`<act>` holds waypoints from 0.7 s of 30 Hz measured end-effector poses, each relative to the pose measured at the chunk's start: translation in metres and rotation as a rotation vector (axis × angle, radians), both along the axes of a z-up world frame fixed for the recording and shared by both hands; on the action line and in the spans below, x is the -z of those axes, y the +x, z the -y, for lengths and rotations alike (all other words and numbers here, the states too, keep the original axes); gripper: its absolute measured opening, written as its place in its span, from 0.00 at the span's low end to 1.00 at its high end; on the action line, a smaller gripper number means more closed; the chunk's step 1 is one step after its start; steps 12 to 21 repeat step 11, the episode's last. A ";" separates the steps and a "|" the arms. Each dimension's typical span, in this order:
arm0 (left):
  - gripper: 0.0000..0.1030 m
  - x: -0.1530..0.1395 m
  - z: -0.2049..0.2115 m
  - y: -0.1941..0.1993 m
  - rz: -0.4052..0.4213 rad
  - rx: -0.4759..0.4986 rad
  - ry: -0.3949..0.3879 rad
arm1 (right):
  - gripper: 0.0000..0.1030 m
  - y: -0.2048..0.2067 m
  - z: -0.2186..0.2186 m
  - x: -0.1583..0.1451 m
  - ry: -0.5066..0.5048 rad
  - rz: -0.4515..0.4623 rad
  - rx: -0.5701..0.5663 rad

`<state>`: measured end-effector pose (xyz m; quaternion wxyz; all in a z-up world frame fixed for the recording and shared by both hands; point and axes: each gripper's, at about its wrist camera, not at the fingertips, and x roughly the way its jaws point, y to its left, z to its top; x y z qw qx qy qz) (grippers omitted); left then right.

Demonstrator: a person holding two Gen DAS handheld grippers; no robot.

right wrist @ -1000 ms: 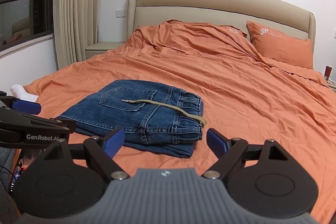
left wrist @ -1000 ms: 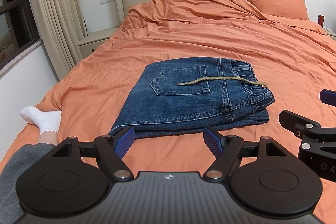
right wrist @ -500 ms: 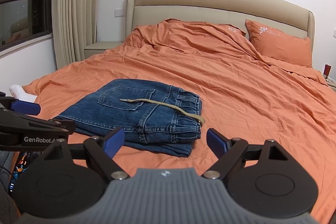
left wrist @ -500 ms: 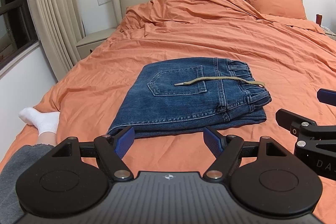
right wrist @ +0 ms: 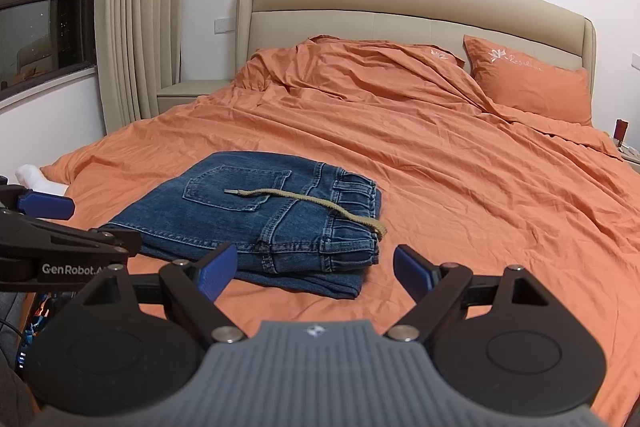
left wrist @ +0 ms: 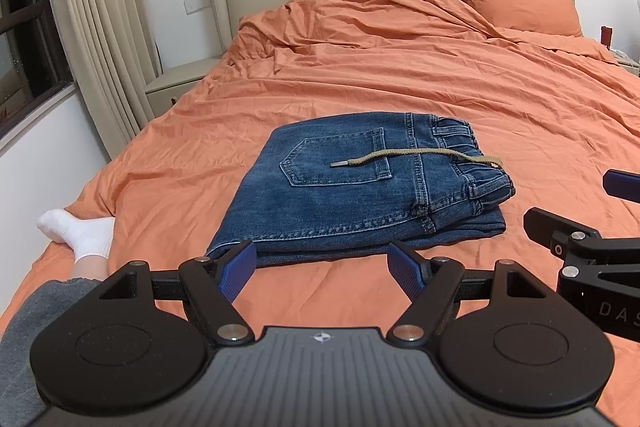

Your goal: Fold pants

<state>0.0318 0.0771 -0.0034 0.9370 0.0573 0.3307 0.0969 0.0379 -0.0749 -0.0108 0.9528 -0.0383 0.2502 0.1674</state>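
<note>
I have the pants [left wrist: 360, 187] lying folded into a squat stack at the centre of the frame on the orange bed [left wrist: 500, 99], back pocket up; the waistband faces the right edge of the picture, the fold line the left, so the long axis runs left to right across my view. The left hand-held gripper [left wrist: 322, 265] sits at lower centre with its blue pads spread apart, holding nothing, just short of the stack's near edge; the right hand-held gripper [right wrist: 316, 269] is likewise parted and empty, the waistband corner just ahead of it. I judge the left one slightly nearer the denim, and the fold looks finished. A tan drawstring [left wrist: 416, 159] trails loose over the pocket; its far end drops behind the waistband. The underside layers are hidden; a white sock [left wrist: 76, 233] at the left is cut off by the bed edge.
</note>
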 end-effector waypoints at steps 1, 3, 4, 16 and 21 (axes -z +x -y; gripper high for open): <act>0.85 0.000 0.000 -0.001 0.002 0.002 0.001 | 0.79 0.000 0.000 0.000 0.000 0.000 0.000; 0.84 -0.001 -0.001 -0.001 0.008 0.004 0.001 | 0.79 0.001 -0.001 0.000 -0.001 -0.001 0.001; 0.84 -0.001 -0.001 -0.002 0.012 0.002 0.002 | 0.79 0.001 -0.001 0.000 -0.002 -0.001 0.001; 0.84 -0.005 -0.004 -0.004 0.037 -0.002 -0.002 | 0.79 0.001 -0.001 0.000 -0.001 -0.003 0.000; 0.84 -0.005 -0.004 -0.004 0.037 -0.002 -0.002 | 0.79 0.001 -0.001 0.000 -0.001 -0.003 0.000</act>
